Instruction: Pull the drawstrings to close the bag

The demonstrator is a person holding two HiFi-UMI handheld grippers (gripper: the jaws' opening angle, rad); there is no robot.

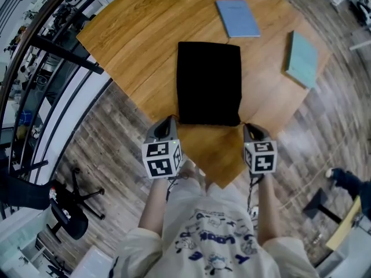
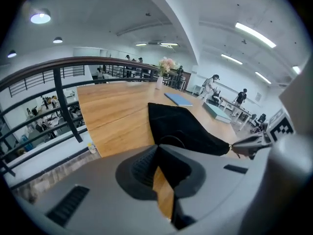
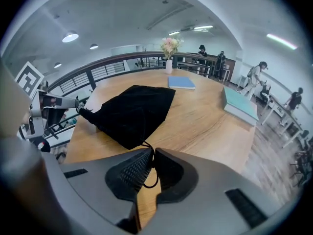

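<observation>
- While the black drawstring bag [image 1: 208,83] lies flat on the wooden table [image 1: 145,33], its mouth edge nearest the person still looks full-width, not gathered.
- The left gripper [image 2: 156,148] is clenched on the left drawstring [image 2: 171,137] at the bag's near corner.
- The right gripper [image 3: 150,153] pinches the right drawstring [image 3: 147,145], with a loop of it hanging behind the pads.
- By my reading, both cords are seized; the outward pull that cinches the mouth remains.

Bag [image 1: 208,83] matt black cloth; tabletop [image 1: 145,33] smooth light wood, faint sheen, clear grain; floor [image 1: 116,138] dull grey-brown planks.
</observation>
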